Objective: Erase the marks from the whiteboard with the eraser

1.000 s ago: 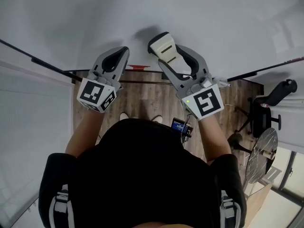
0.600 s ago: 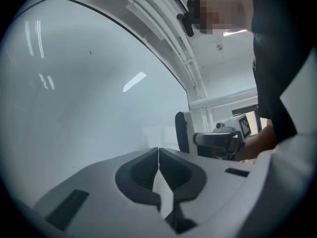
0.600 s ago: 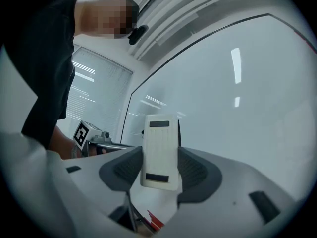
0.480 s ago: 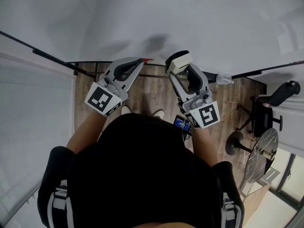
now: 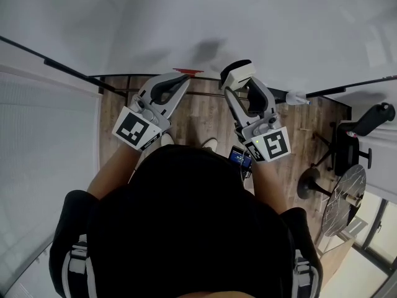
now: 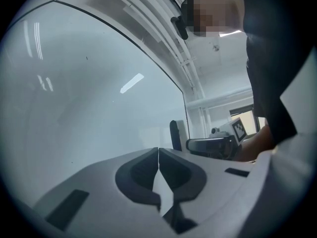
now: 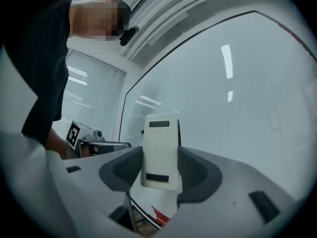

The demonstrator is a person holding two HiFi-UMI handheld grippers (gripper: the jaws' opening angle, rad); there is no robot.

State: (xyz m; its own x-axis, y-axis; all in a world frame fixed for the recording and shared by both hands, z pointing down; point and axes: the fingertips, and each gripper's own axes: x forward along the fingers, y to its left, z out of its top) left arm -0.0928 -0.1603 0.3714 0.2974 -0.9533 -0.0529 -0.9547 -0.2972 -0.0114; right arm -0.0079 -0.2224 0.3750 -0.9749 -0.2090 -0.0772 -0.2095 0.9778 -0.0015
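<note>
- Wooden floor (image 5: 198, 113) lies below the standing person, with a black office chair (image 5: 356, 143) at the right and window blinds (image 5: 46, 141) at the left.
- A whiteboard (image 5: 248, 17) fills the top of the head view, its dark lower edge running just above both tools.
- The left hand-held gripper (image 5: 183, 78) has its jaws pressed together with nothing between them; its tips point at the board's lower edge.
- The right hand-held gripper (image 5: 239, 79) clamps a cream eraser (image 5: 237, 73) upright between its dark pads (image 7: 128, 166).
- The eraser sits near the board's lower edge; whether it touches the board cannot be told.
</note>
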